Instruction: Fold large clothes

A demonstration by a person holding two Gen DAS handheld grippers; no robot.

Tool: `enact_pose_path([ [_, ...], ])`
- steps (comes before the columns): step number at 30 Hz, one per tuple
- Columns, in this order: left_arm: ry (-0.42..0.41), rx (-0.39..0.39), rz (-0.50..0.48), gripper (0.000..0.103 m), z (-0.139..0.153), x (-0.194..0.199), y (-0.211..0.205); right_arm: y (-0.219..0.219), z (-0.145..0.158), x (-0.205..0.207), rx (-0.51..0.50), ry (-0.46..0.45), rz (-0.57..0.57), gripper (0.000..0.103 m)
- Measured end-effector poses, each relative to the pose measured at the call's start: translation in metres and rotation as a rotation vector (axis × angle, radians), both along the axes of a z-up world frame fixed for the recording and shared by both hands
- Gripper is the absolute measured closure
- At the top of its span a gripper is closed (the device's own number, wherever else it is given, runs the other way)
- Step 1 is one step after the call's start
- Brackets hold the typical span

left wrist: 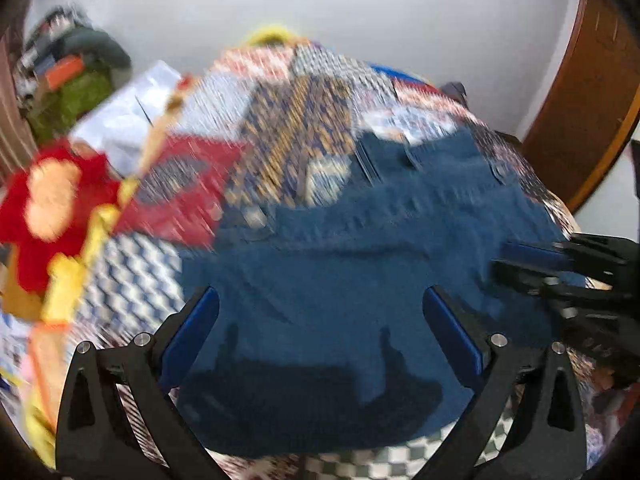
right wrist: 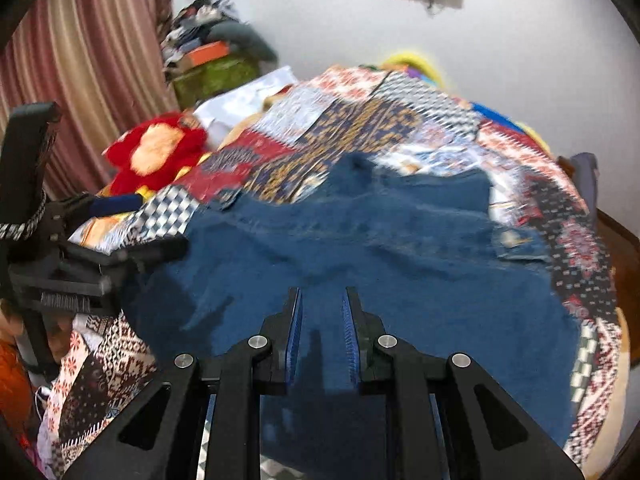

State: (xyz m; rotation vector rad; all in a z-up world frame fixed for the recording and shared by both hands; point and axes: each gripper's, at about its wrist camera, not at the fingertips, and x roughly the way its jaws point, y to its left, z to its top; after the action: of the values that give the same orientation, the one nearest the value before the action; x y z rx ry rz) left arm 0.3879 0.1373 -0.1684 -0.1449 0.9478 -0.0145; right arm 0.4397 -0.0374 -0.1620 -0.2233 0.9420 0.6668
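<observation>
Left wrist, rumpled blue denim garment [left wrist: 360, 264], patchwork quilt [left wrist: 288, 120]

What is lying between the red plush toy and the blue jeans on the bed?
Only the patchwork quilt: between the red plush toy and the blue jeans nothing else lies there. The right wrist view shows this most clearly.

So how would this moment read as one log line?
left tool: open, empty | right tool: shut, empty | blue garment: spread on patchwork quilt
</observation>
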Motion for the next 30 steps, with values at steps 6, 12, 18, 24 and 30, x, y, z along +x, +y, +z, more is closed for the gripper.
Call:
enact_pose_path([
  [6, 0.133, -0.058, 0.011, 0.0, -0.05, 0.003, -0.007, 0.022, -0.049, -0.002, -0.114, 0.083, 0.036, 0.087],
  [12, 0.117, -0.016, 0.007, 0.0, -0.067, -0.003, -0.008, 0.016, -0.059, -0.009, -0.221, -0.013, 0.09, 0.087],
  [18, 0.102, 0.055, 0.052, 0.0, -0.069, -0.022, 0.0, -0.011, -0.059, -0.004, -0.282, -0.041, 0.038, 0.084],
  [24, 0.107, 0.059, 0.095, 0.0, -0.074, -0.037, 0.025, -0.059, -0.061, 0.005, -0.286, 0.003, -0.053, 0.084],
  [30, 0.095, 0.103, 0.149, 0.0, -0.076, -0.056, 0.038, -0.106, -0.055, 0.009, -0.238, 0.051, -0.137, 0.084],
])
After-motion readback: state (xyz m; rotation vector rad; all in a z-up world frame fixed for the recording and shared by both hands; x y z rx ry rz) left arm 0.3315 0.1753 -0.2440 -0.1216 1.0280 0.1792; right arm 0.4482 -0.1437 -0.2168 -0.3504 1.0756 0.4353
